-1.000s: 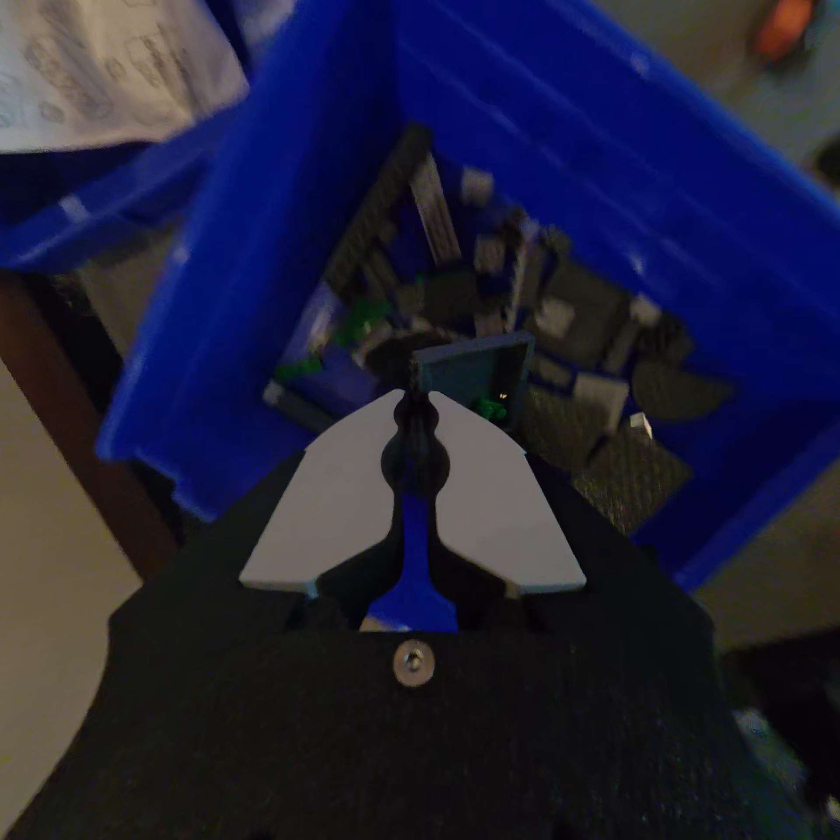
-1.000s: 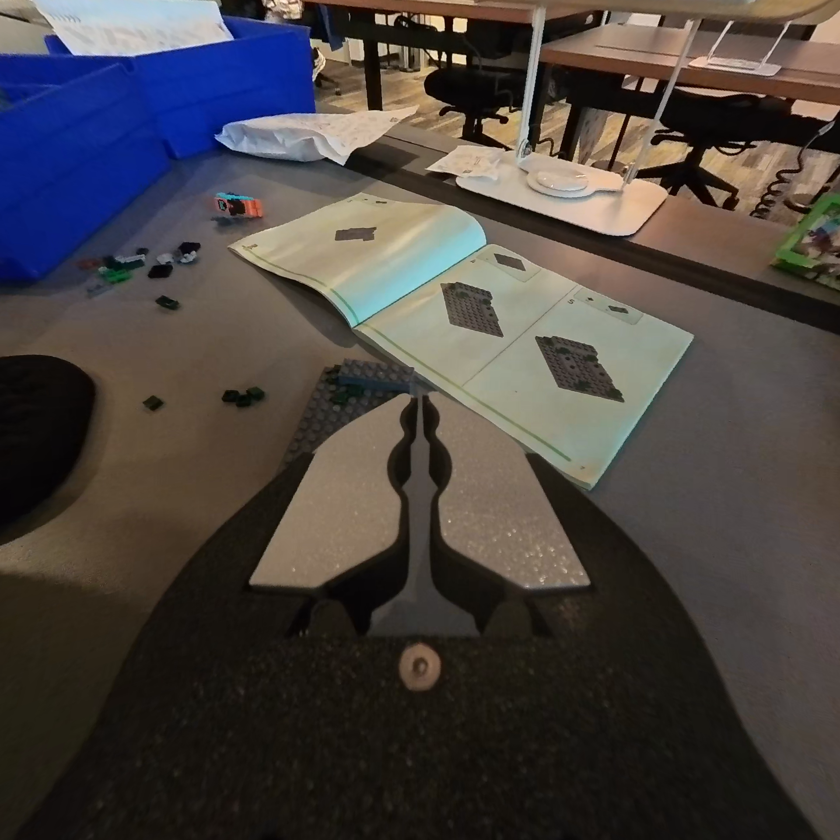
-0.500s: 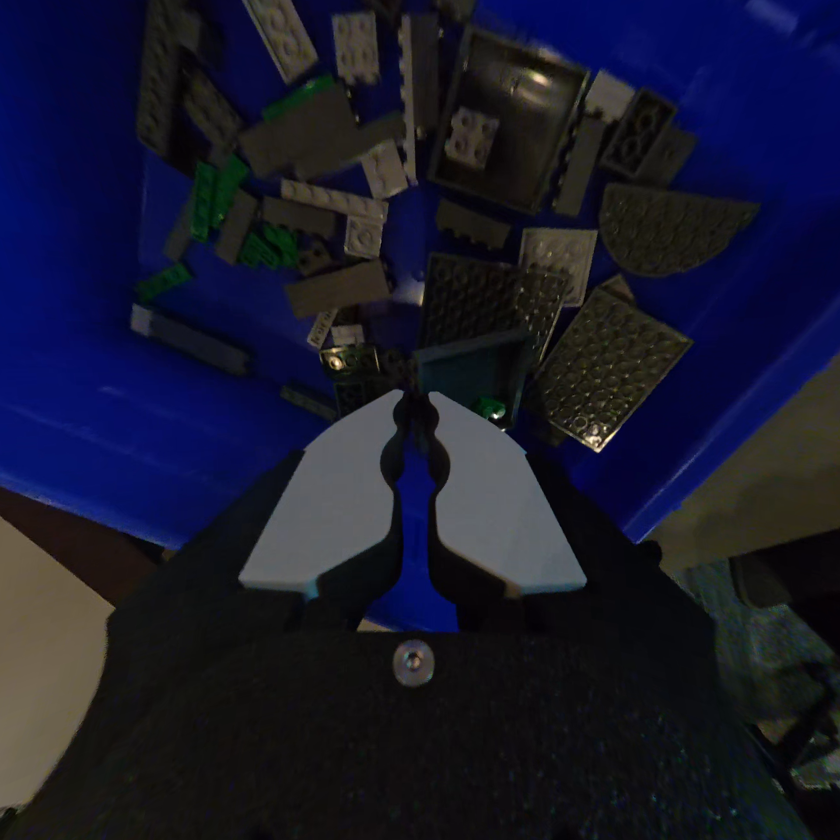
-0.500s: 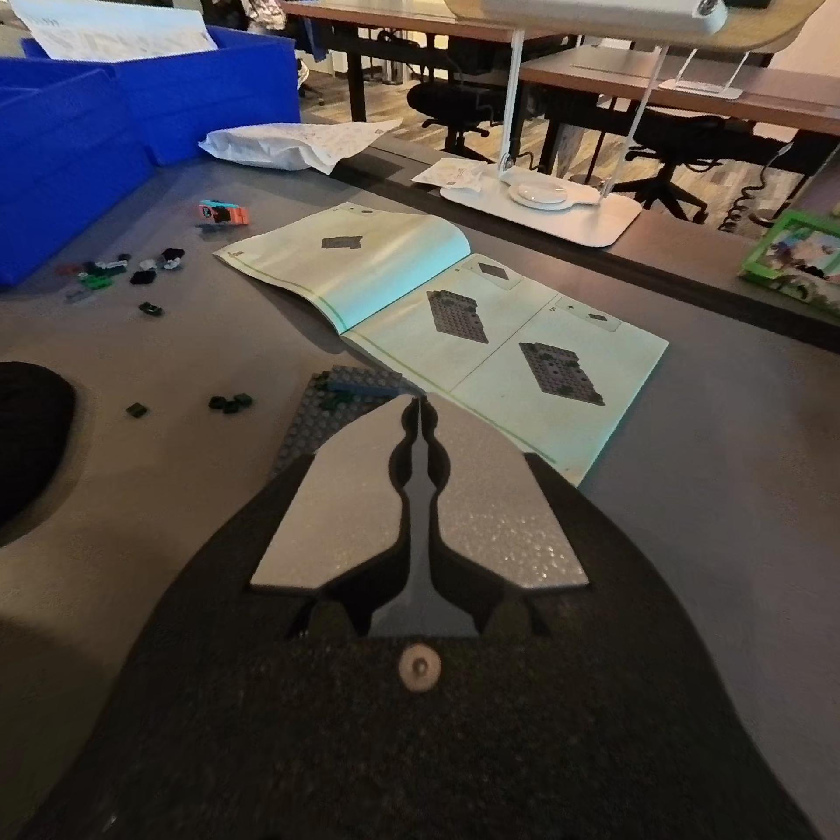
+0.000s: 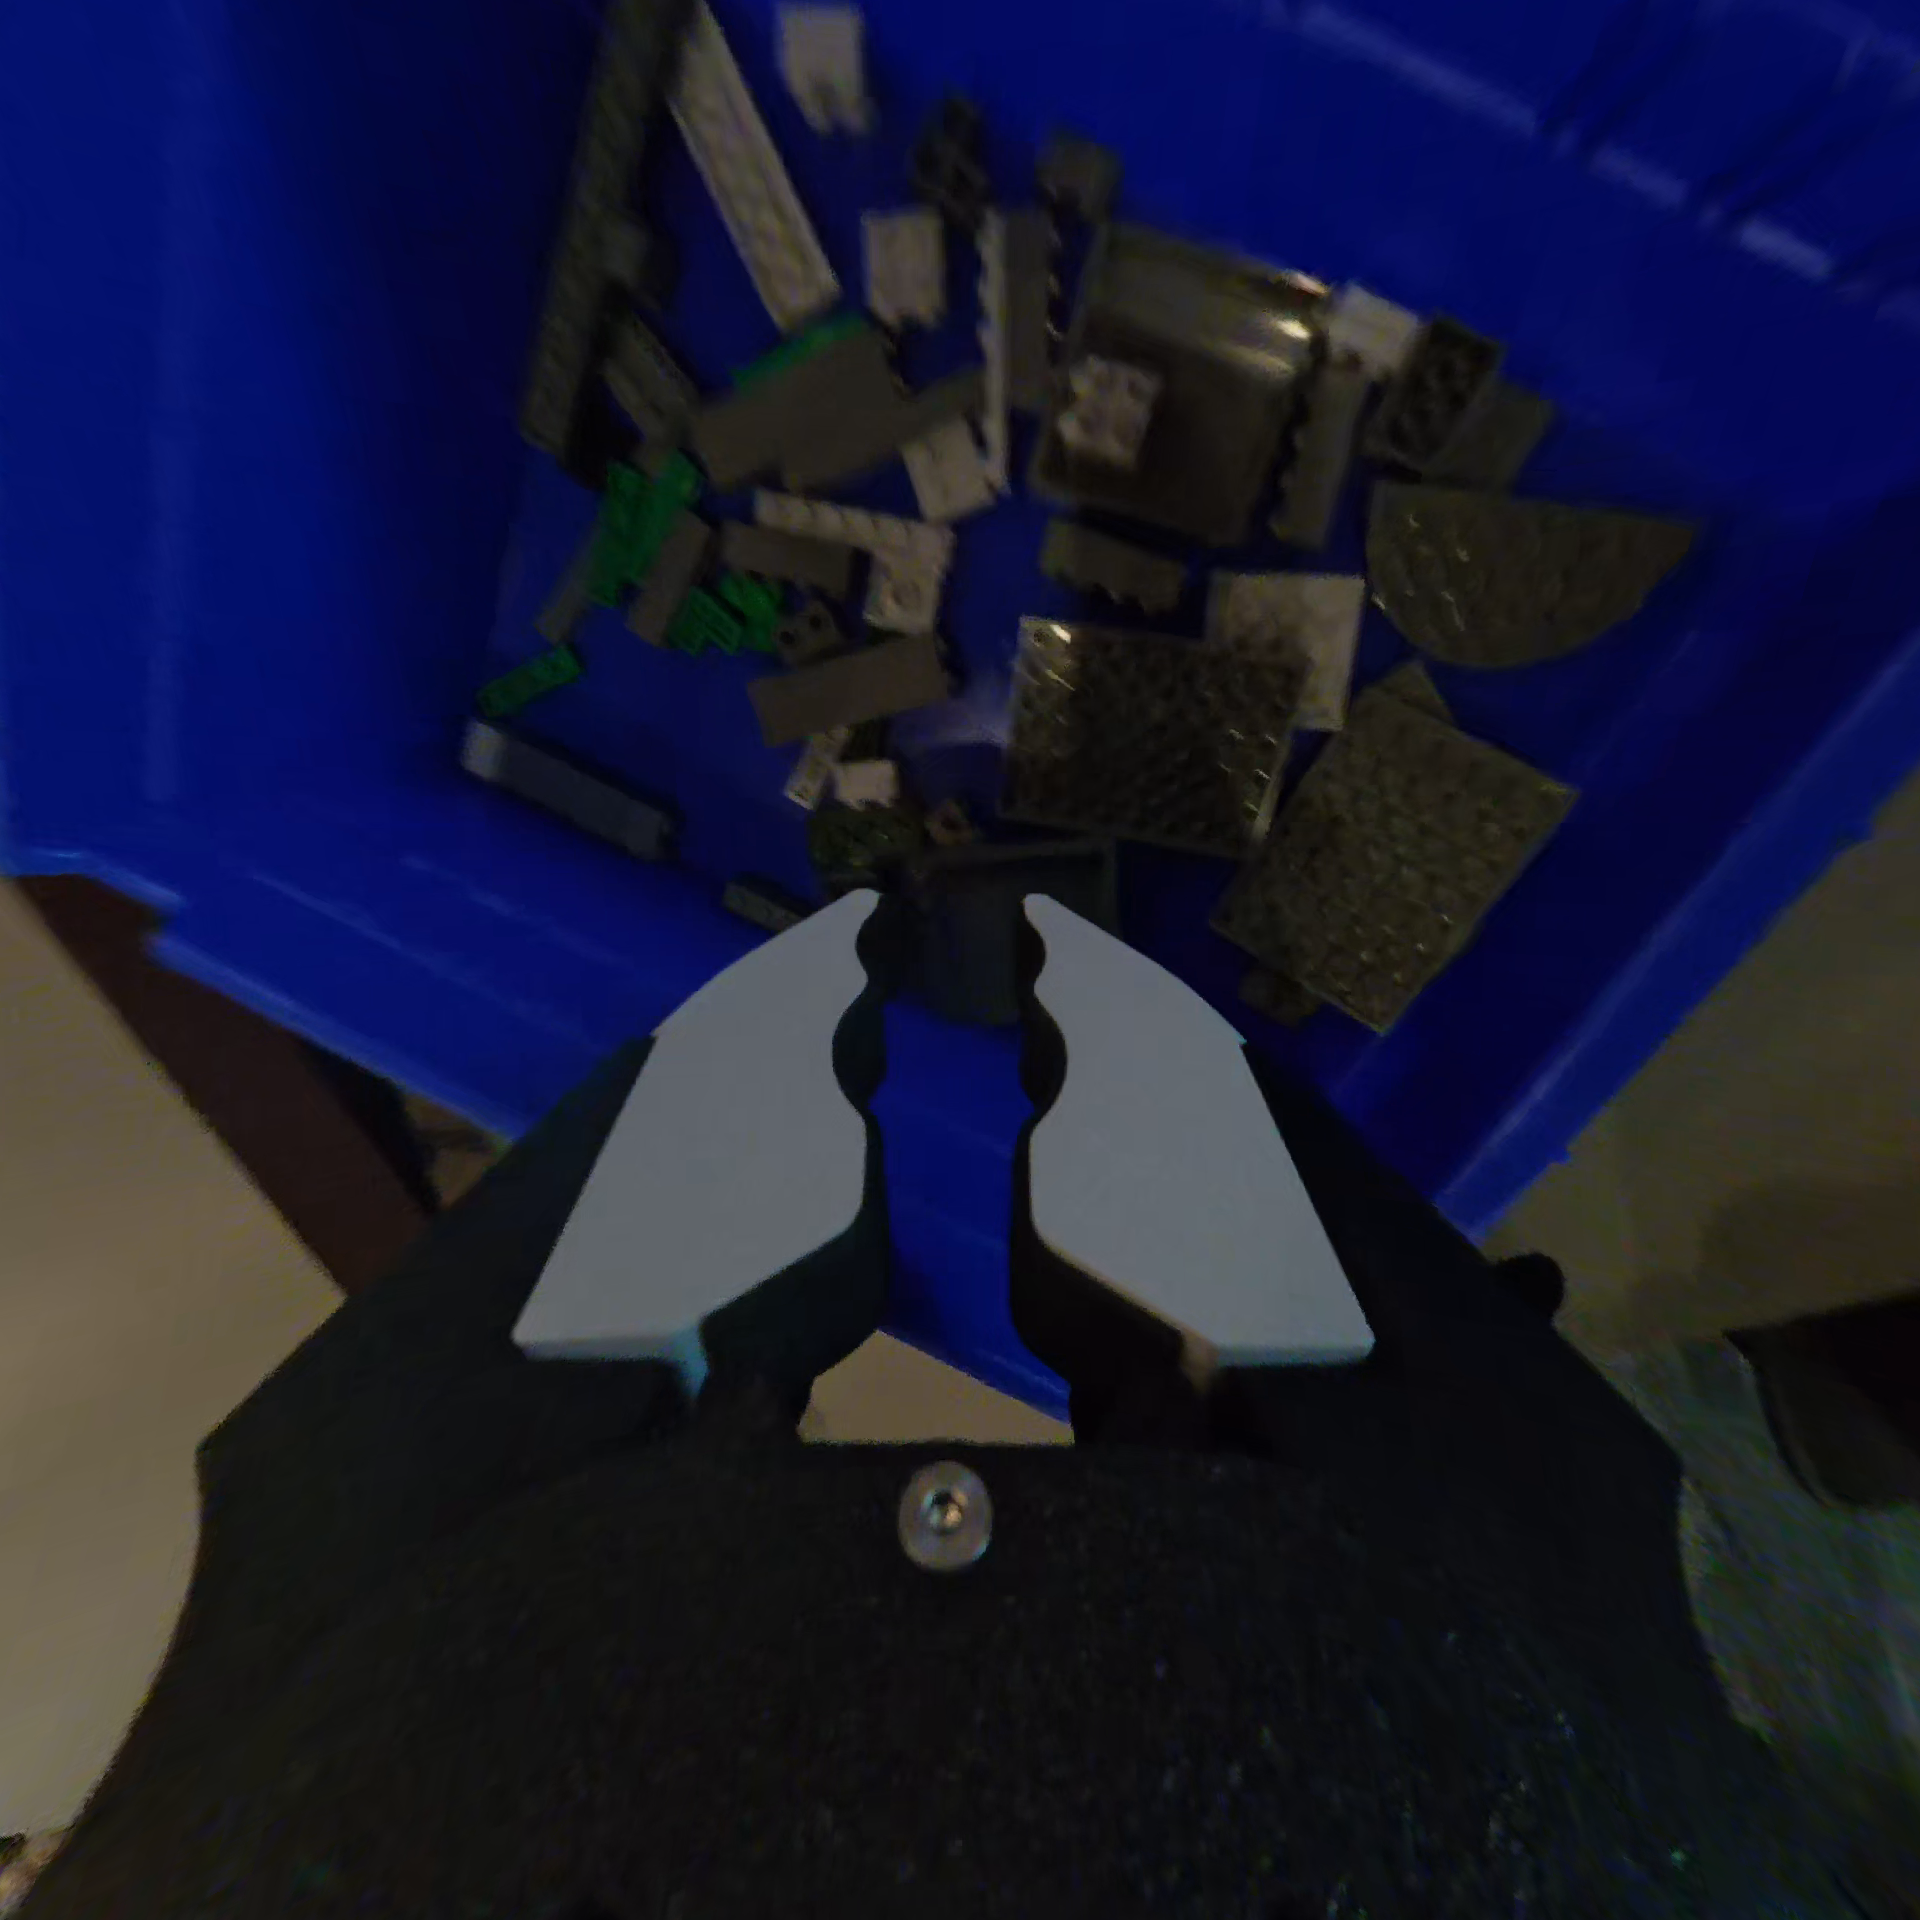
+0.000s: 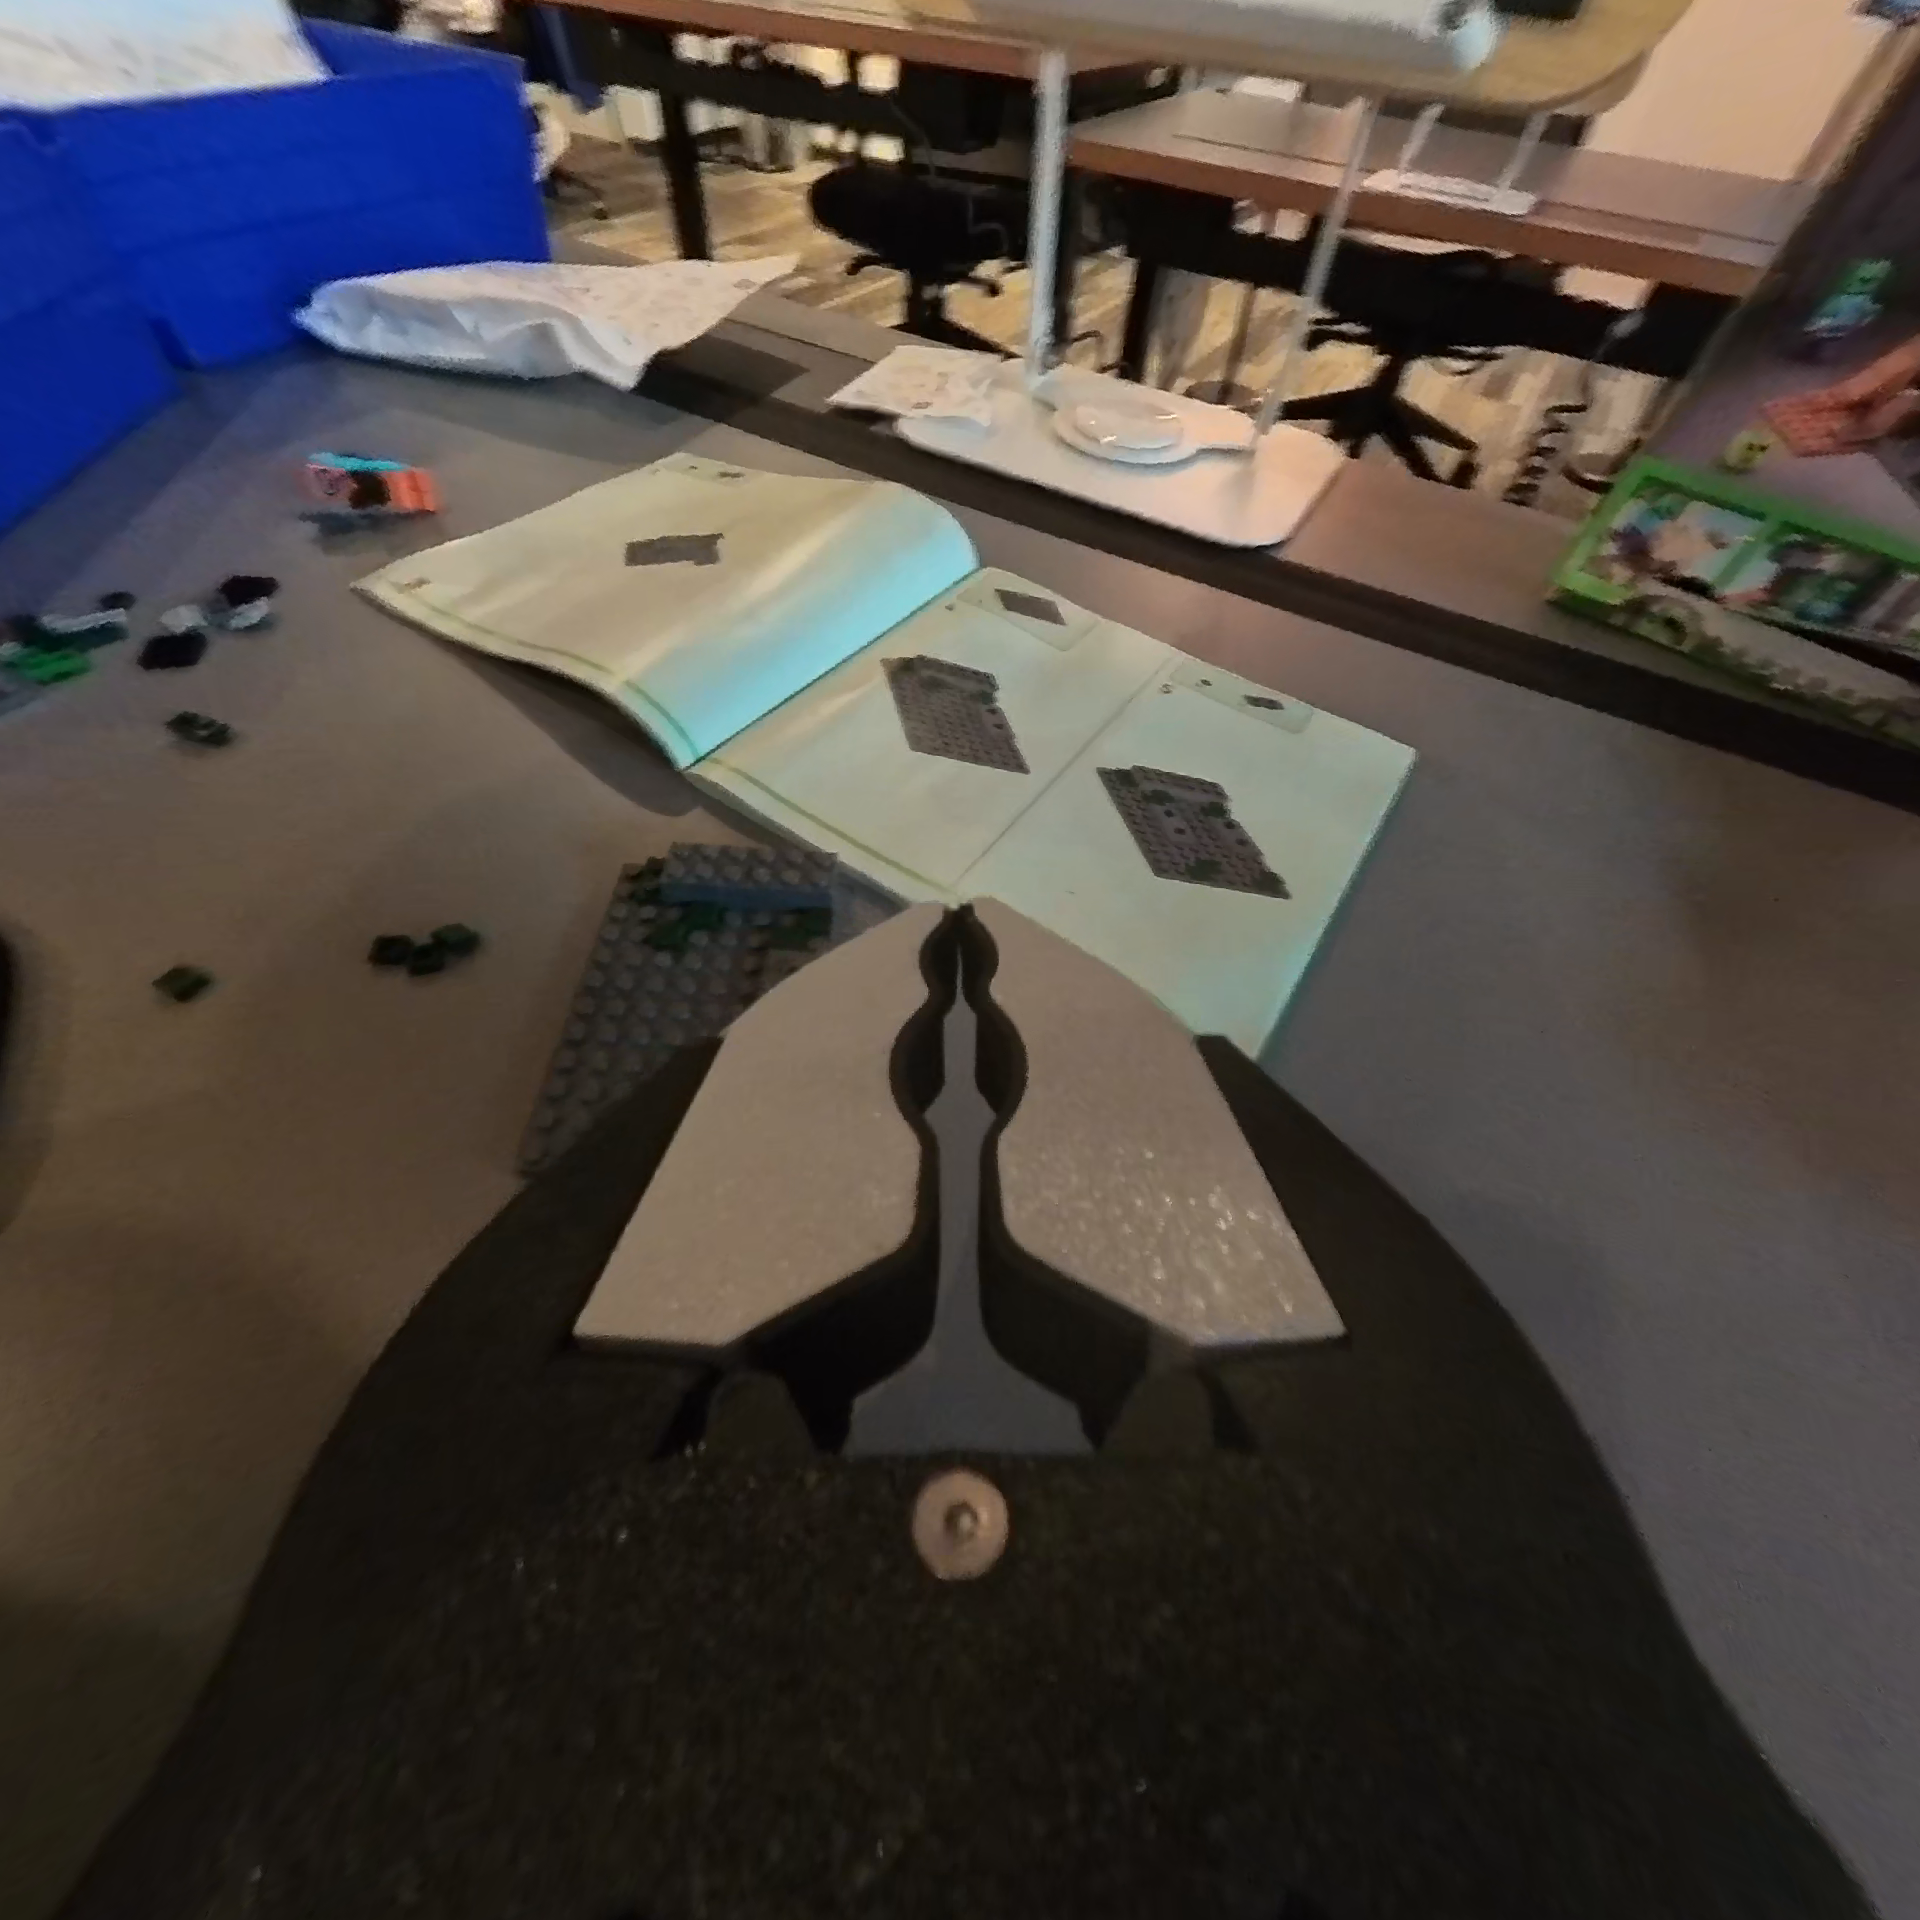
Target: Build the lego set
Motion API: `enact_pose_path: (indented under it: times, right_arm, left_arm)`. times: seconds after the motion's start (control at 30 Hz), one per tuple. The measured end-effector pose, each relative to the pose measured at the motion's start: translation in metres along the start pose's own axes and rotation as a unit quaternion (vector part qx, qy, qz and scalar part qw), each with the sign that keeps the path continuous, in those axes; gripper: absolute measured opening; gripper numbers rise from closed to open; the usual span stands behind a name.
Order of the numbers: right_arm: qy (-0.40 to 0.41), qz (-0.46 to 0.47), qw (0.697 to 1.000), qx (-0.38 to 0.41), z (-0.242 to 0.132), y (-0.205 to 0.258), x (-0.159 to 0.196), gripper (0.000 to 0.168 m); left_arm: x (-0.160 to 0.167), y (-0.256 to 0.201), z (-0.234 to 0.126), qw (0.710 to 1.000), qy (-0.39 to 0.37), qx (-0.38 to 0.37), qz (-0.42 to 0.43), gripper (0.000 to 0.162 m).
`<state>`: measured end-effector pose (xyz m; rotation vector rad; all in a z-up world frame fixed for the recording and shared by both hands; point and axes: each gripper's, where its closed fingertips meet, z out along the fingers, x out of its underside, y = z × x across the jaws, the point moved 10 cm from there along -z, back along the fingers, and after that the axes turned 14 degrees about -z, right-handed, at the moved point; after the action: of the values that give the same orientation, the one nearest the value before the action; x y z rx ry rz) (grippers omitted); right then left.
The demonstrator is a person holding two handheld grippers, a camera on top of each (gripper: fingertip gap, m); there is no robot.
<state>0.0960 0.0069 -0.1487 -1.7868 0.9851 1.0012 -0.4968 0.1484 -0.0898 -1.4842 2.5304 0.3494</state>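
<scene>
While the left gripper (image 5: 951, 914) gapes over the blue bin (image 5: 312, 520), the right gripper (image 6: 961, 920) — jaws clenched, empty — aims along the baseplate's (image 6: 644, 997) long axis.

Dark plate (image 5: 1039, 883) behind tongs' tips — blurred, mostly hidden.

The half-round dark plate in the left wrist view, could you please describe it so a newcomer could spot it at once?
Look into the blue bin of loose bricks and go to the right edge of the pile. There lies the half-round dark plate, just above two dark rectangular studded plates. It alone has a curved edge; its neighbours are straight-sided.
</scene>
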Motion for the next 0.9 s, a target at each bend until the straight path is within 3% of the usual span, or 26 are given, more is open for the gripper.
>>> enact_pose_path:
  times: [0.03, 0.33, 0.73, 0.9]
  right_arm:
    - [-0.002, 0.004, 1.000, 0.010, -0.002, -0.002, -0.001, 0.000]
    - [-0.008, 0.016, 0.996, 0.089, -0.021, -0.022, -0.004, 0.000]
    - [0.007, 0.004, 0.996, 0.085, -0.015, -0.021, 0.002, 0.000]
    - [0.008, 0.004, 0.997, 0.079, -0.013, -0.020, 0.003, 0.000]
  left_arm:
    - [-0.002, 0.002, 0.000, 1.000, -0.009, -0.007, 0.002, 0.022]
    - [-0.032, 0.012, 0.017, 0.998, -0.050, -0.030, 0.029, 0.018]
    - [-0.052, 0.028, 0.078, 0.998, 0.056, 0.028, 0.022, 0.034]
    - [-0.046, 0.027, 0.082, 0.994, 0.101, 0.017, 0.045, 0.020]
